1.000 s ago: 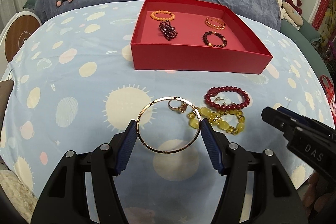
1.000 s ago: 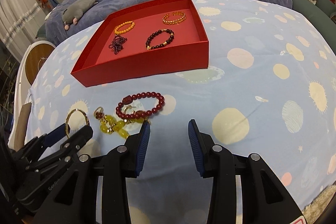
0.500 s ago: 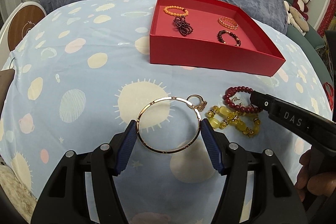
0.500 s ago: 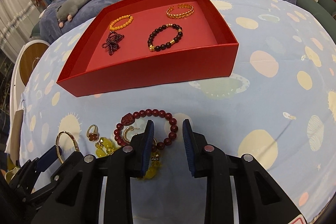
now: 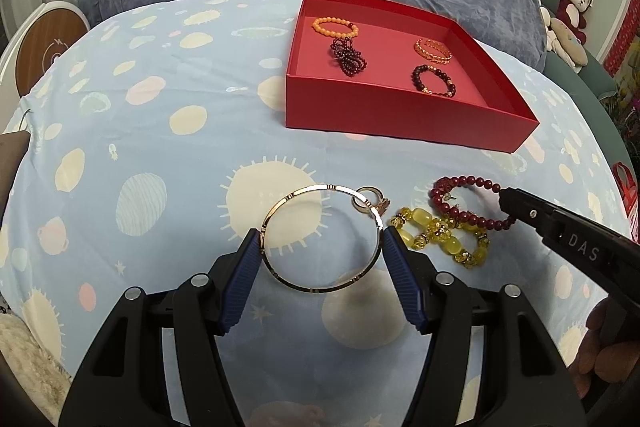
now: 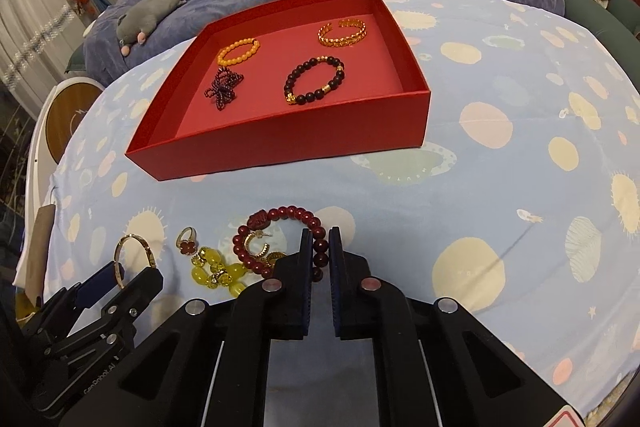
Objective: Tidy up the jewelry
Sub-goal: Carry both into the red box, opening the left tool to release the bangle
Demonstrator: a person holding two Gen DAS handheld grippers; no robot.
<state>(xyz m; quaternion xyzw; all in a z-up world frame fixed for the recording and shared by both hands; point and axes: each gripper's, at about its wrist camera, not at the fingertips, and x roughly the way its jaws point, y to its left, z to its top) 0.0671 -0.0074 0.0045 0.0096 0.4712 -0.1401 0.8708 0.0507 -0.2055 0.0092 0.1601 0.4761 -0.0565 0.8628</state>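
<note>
With my left gripper (image 5: 322, 259) clamping the gold bangle (image 5: 321, 238) just above the cloth, I squeeze my right gripper (image 6: 320, 251) narrowly around the red bead bracelet (image 6: 280, 241), lifting gently toward the red box (image 6: 280, 147).

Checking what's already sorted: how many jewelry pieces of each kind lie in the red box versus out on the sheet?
In red box: 4 bracelets
On sheet: 3 bracelets (one a gold bangle), 1 ring, 1 hoop earring
Total: 9
</note>
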